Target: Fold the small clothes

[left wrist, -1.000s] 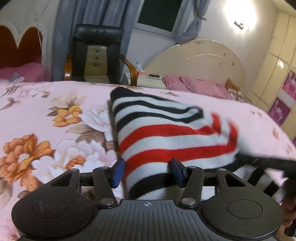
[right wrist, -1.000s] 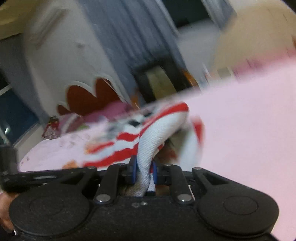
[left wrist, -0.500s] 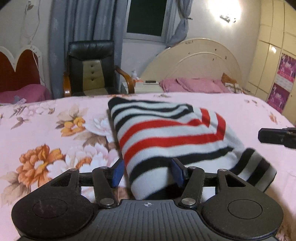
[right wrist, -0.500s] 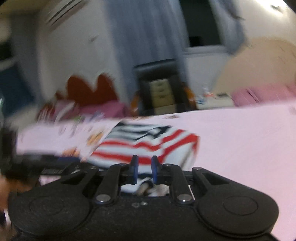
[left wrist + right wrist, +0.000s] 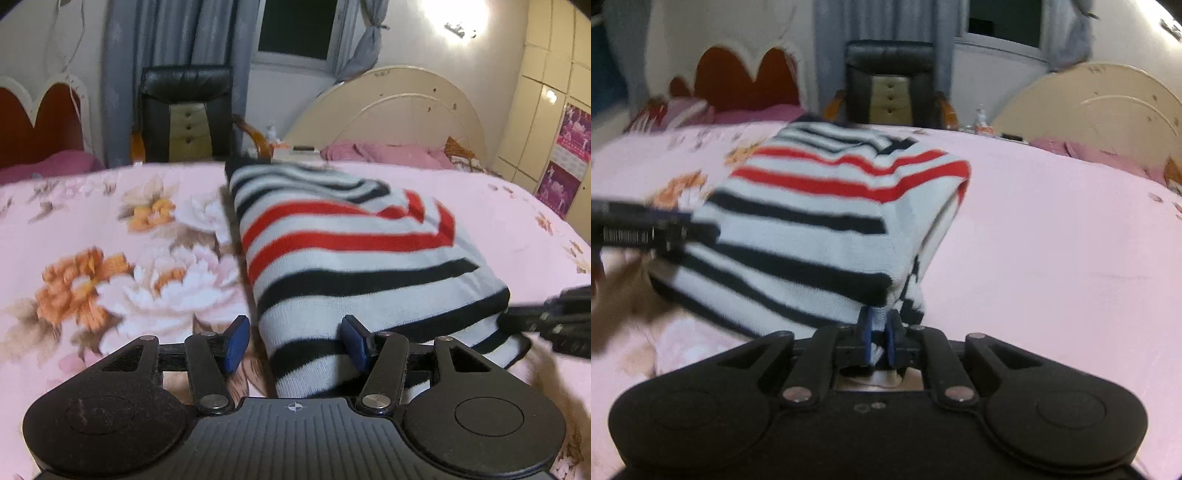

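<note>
A wide bed covered by a pink floral bedspread fills both wrist views, with bare, open cloth stretching toward nine o'clock and toward three o'clock of the garment. At twelve o'clock, past the bed's far edge, stands a black padded office chair against grey curtains, with a cream arched headboard at about one o'clock.

The striped knit sweater lies folded into a thick, soft rectangle in the middle of the bed, white with black bands and two red bands. Its left edge runs straight; its right side shows stacked layers.

The left gripper stands with its blue pads apart, straddling the near-left corner of the sweater; its left pad is clear of the fabric. At three o'clock in the same view the other black tool enters.

The right gripper is closing its blue pads on a thin fold of the sweater's near-right corner.
</note>
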Demonstrator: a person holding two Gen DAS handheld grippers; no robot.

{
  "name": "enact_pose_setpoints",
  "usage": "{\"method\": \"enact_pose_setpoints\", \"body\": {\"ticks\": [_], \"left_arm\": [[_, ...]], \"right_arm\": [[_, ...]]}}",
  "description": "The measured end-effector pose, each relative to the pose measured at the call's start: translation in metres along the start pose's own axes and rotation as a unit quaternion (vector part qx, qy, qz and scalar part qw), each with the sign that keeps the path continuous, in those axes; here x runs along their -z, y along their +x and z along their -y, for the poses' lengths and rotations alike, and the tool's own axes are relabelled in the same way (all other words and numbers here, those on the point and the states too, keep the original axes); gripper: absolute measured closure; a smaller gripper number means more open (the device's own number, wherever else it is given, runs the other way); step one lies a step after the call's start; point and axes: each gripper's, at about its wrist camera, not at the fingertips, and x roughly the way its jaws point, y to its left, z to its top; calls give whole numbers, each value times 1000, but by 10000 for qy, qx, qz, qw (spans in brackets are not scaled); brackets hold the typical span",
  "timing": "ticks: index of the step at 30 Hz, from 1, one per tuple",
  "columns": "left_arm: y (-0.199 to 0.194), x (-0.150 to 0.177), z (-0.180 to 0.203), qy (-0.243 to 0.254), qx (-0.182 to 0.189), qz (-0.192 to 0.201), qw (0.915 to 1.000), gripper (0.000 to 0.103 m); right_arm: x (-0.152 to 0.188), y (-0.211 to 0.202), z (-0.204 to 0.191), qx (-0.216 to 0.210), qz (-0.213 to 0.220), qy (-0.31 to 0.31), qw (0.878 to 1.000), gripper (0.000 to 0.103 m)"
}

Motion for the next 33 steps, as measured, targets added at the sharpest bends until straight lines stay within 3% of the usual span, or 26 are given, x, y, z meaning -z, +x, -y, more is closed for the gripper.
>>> {"method": "enact_pose_setpoints", "body": {"ticks": [3,9,14,17,22,24,26,27,29,33], "left_arm": [[-3,-19,-5,-4,-64,363,9993,47],[33,-59,2,195,-127,270,9994,47],[69,-64,6,389,-153,-225,9989,47],[76,-63,5,372,-142,-295,9988,41],[80,-60,0,229,-175,-302,9991,29],[76,-64,-3,187,-197,-329,9991,28],[64,-67,2,353,-296,-211,9987,28],[57,-66,4,454,-292,-156,9984,28],[47,-64,7,538,-251,-130,9982,28],[32,-56,9,546,-237,-151,9981,28]], "right_arm": [[-18,-17,10,-30,573,244,9981,86],[-70,20,21,35,915,384,9951,89],[-85,70,26,349,443,206,9982,93],[-76,94,38,531,81,135,9985,102],[-66,91,36,555,201,33,9982,103],[-69,89,33,587,134,8,9982,103],[-77,76,31,602,246,112,9978,89],[-77,63,29,578,436,151,9973,73],[-73,40,23,404,697,168,9966,73],[-60,20,8,141,609,50,9980,84]]}}
